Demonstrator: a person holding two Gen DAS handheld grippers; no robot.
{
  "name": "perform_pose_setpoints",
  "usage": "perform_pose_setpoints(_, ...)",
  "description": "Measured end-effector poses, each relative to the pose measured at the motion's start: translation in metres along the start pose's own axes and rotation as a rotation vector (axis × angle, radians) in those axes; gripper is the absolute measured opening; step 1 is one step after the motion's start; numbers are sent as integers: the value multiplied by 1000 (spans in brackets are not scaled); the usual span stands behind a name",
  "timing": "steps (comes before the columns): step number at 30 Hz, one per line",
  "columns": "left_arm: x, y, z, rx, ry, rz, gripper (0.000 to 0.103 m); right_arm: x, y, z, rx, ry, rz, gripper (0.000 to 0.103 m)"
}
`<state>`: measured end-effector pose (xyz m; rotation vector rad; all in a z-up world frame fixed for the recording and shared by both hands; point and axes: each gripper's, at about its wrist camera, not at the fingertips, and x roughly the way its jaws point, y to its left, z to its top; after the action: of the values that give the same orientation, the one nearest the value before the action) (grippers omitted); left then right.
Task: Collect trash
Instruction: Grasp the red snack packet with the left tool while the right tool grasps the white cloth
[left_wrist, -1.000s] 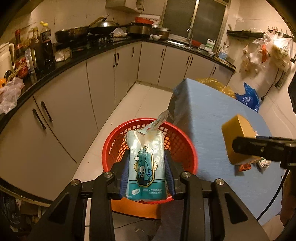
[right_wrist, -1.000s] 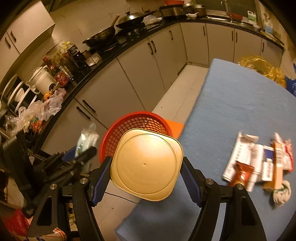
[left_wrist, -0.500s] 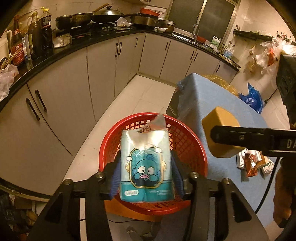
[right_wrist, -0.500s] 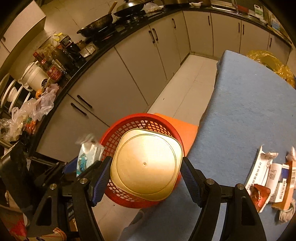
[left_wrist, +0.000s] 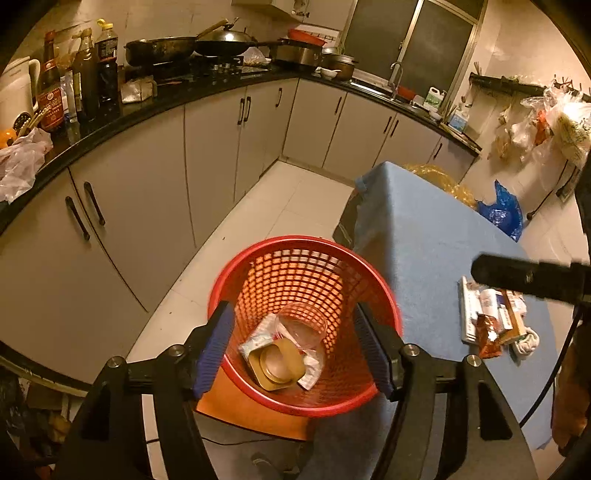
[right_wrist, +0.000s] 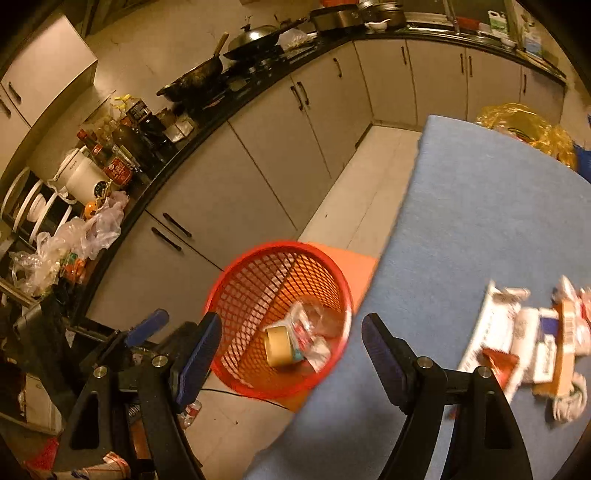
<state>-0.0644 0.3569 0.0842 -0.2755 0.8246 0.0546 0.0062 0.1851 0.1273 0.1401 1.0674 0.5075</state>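
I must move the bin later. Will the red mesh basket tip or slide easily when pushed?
The red basket probably slides and tips easily: its open mesh walls look light, and only light-looking trash, a gold lid and wrappers, lies inside.

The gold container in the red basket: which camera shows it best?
The left wrist view: it looks almost straight down into the red basket, showing the gold container sharply among wrappers. The right wrist view shows the container from the side, smaller and blurred.

Basket (left_wrist: 306, 258) mouth open above; table (left_wrist: 424, 240) edge crowds right side.
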Motion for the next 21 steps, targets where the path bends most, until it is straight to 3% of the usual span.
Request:
perform_pose_setpoints(12,-3,-58,-46,99,76,-57,67,-37,-52,-75,94,19,-31,82)
perform_pose_setpoints(21,1,-122,-59,189,119,-125,69,-78,-116,-117,205,-6,-98,82)
